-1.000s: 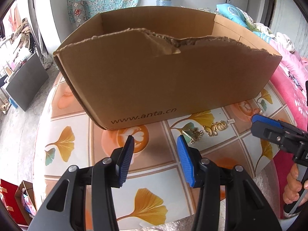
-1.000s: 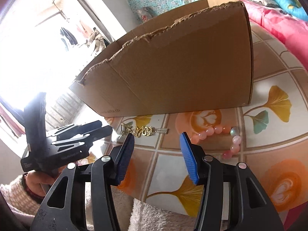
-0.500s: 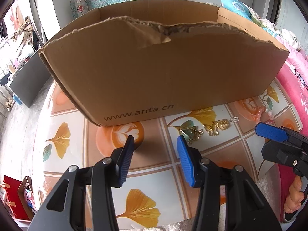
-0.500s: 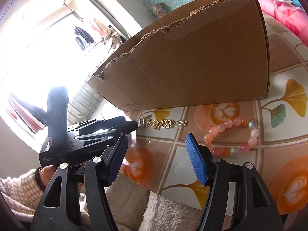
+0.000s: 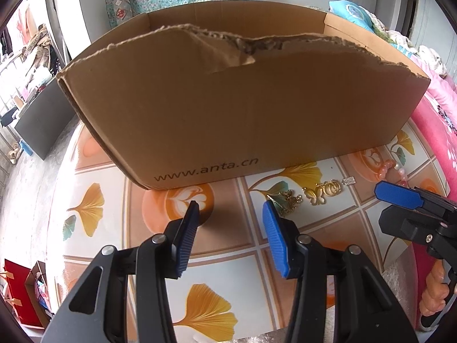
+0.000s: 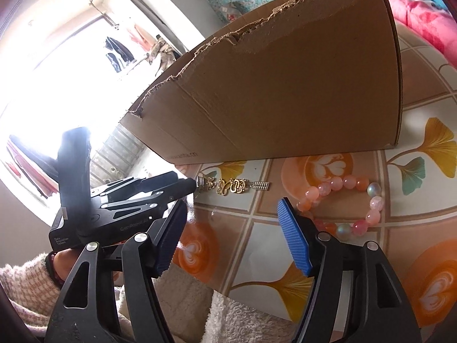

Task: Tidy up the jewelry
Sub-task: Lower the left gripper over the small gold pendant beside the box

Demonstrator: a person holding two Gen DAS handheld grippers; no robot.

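1. On the tiled table [image 5: 94, 257], a gold chain [image 6: 232, 185] lies just in front of the torn cardboard box [image 5: 242, 108].
2. Beside the chain lies a pink bead bracelet [image 6: 347, 204].
3. Left gripper [image 5: 230, 208] hangs open and empty.
4. Right gripper [image 6: 232, 208] has just been opening, nothing between its jaws.

A bedroom: pink bedding [image 5: 437, 131], hanging clothes [image 6: 120, 48]

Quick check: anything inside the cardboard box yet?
Only the upper inner walls of the cardboard box show, and they're bare. Its torn front wall hides the floor. The gold charms and bead bracelet lie outside on the table.
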